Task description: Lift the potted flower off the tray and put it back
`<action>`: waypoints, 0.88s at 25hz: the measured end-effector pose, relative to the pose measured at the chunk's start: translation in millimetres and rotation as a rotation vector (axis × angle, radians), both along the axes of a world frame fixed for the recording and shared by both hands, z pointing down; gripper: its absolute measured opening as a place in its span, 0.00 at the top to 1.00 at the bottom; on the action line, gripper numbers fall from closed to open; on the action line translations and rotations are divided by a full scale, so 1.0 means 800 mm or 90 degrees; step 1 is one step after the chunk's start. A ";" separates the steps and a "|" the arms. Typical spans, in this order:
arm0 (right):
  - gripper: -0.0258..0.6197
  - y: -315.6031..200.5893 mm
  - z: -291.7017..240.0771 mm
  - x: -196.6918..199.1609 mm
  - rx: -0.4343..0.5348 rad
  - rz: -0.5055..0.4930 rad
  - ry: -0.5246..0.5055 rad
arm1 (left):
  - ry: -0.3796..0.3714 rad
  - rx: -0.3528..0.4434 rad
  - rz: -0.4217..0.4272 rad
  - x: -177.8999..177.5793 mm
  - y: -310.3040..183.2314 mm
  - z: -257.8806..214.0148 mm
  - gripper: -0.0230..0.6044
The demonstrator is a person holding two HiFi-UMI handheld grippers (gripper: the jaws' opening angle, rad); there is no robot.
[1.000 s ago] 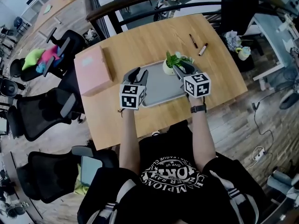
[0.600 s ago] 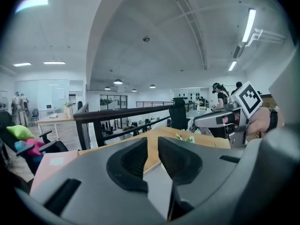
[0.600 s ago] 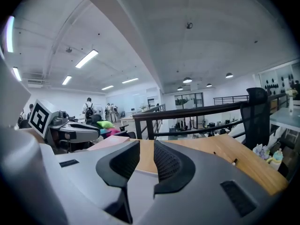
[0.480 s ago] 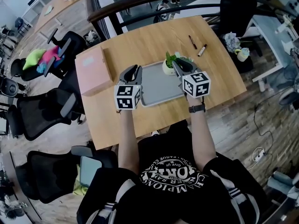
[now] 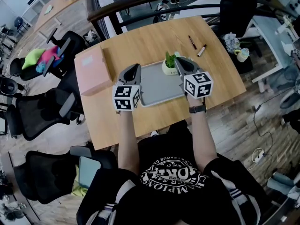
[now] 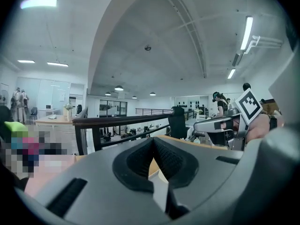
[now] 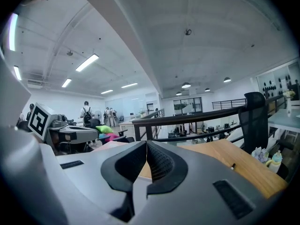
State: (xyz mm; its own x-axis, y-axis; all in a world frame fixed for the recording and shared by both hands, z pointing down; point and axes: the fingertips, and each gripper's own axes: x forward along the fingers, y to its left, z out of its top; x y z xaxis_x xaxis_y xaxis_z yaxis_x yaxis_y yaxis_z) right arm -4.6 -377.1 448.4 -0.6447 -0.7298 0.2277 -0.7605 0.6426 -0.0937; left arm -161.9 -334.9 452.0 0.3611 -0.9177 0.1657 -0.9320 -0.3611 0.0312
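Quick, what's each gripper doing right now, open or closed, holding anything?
Left gripper: closed, jaws have just shut, nothing between them.
Right gripper: closed, jaws have just shut, nothing between them.

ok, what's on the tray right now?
Only the potted flower, at the tray's far right corner; the rest of the visible surface is bare. The left gripper and right gripper, fingers just closed on nothing, cover its side edges, so those strips are unseen.
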 end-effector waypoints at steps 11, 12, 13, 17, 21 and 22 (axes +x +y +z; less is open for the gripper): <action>0.93 -0.002 -0.011 0.008 0.014 0.007 0.008 | 0.032 0.051 0.012 0.008 -0.003 -0.026 0.93; 0.93 -0.003 -0.011 0.009 0.014 0.008 0.008 | 0.047 0.061 0.014 0.010 -0.003 -0.033 0.93; 0.93 -0.004 -0.011 0.010 0.014 0.009 0.009 | 0.059 0.072 0.015 0.011 -0.004 -0.041 0.93; 0.93 -0.006 -0.010 0.016 0.015 0.013 0.018 | 0.047 0.095 0.019 0.017 -0.012 -0.056 0.93; 0.93 -0.009 -0.015 0.027 0.022 0.014 0.028 | 0.031 0.082 0.024 0.030 -0.025 -0.044 0.93; 0.93 -0.010 -0.016 0.031 0.024 0.015 0.030 | 0.027 0.078 0.024 0.033 -0.029 -0.040 0.93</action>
State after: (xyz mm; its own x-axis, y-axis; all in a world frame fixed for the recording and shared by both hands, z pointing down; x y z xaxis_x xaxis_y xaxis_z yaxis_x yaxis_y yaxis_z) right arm 20.5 -385.2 436.0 -0.6166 -0.7528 0.2303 -0.7781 0.6272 -0.0332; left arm -135.2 -357.8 420.0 0.4005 -0.9156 0.0367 -0.9163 -0.3998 0.0239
